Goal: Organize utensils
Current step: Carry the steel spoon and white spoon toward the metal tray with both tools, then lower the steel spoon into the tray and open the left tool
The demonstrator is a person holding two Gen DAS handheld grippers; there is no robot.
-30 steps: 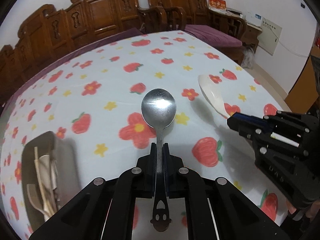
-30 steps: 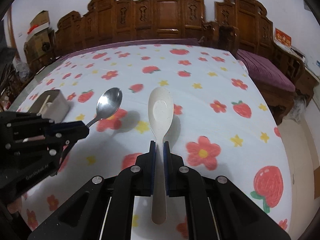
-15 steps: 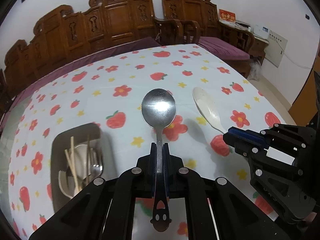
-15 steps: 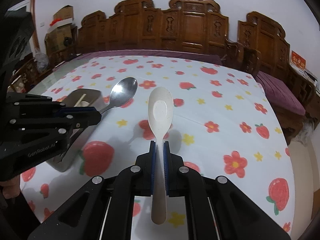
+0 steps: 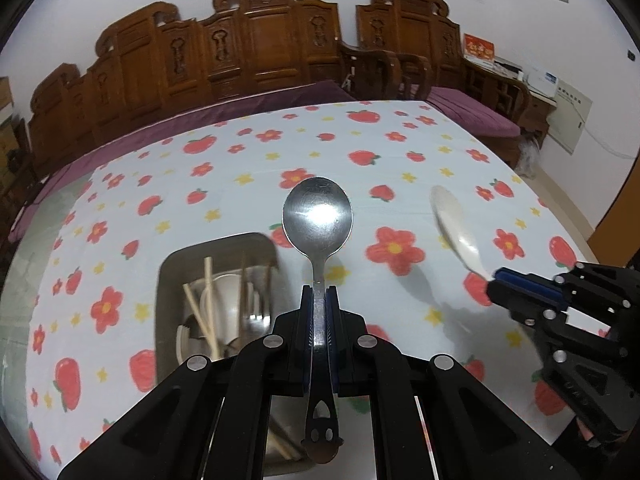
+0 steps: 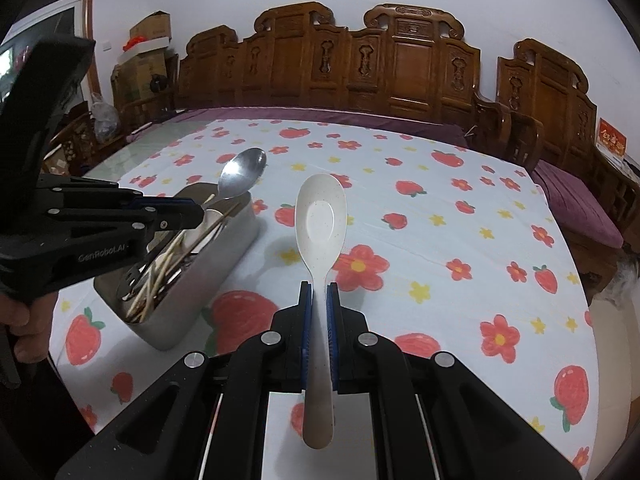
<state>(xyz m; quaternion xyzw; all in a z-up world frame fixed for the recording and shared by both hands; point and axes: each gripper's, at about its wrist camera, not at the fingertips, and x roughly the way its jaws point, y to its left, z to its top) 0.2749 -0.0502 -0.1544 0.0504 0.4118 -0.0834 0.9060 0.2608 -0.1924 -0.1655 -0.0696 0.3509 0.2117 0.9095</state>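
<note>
Left tool (image 5: 319,304) grips a metal spoon (image 5: 318,216) above the part-filled tin (image 6: 224,256); right tool (image 6: 319,300) grips a white spoon (image 6: 320,216) beside it; both undelivered.

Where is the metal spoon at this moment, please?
The metal spoon is clamped by its handle in the left gripper, held in the air above the metal box of utensils, to the left of the white spoon in the right gripper.

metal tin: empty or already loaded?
Loaded. The tin holds chopsticks and other utensils; the metal spoon isn't in, clamped in the left gripper.
</note>
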